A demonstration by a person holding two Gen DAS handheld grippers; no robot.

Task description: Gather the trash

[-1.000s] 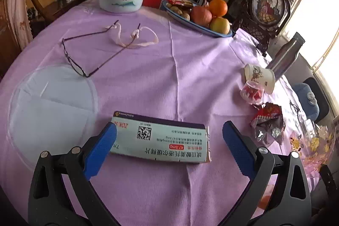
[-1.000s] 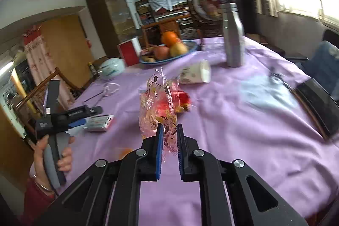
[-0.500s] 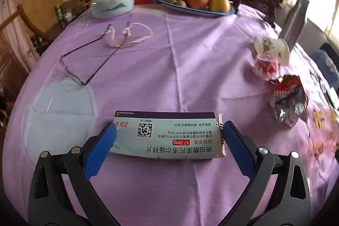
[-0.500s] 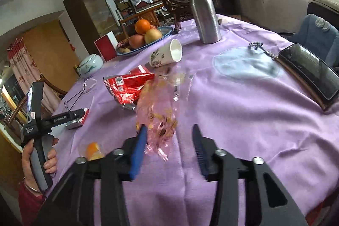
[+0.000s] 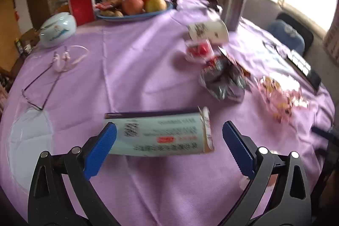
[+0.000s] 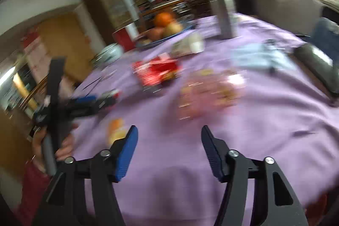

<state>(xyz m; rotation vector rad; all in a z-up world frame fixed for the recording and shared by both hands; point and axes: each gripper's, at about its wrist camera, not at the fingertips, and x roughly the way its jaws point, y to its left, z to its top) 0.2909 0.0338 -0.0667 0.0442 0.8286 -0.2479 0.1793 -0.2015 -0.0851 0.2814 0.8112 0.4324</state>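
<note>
Right wrist view is smeared with motion blur: the clear patterned wrapper (image 6: 208, 94) on the purple tablecloth (image 6: 264, 120) is just a pinkish smudge, the red packet (image 6: 157, 71) far-left of it has no readable print, and the orange scrap (image 6: 116, 132) near the left fingertip can't be identified. Left wrist view is softer blur: small text on the medicine box (image 5: 161, 135) is unreadable and its near-left corner is hidden behind the left gripper's (image 5: 169, 146) blue pad. The crumpled foil wrapper (image 5: 224, 82) and tipped cup (image 5: 208, 32) are smeared, and both gripper bodies are cut off by the bottom edge.
</note>
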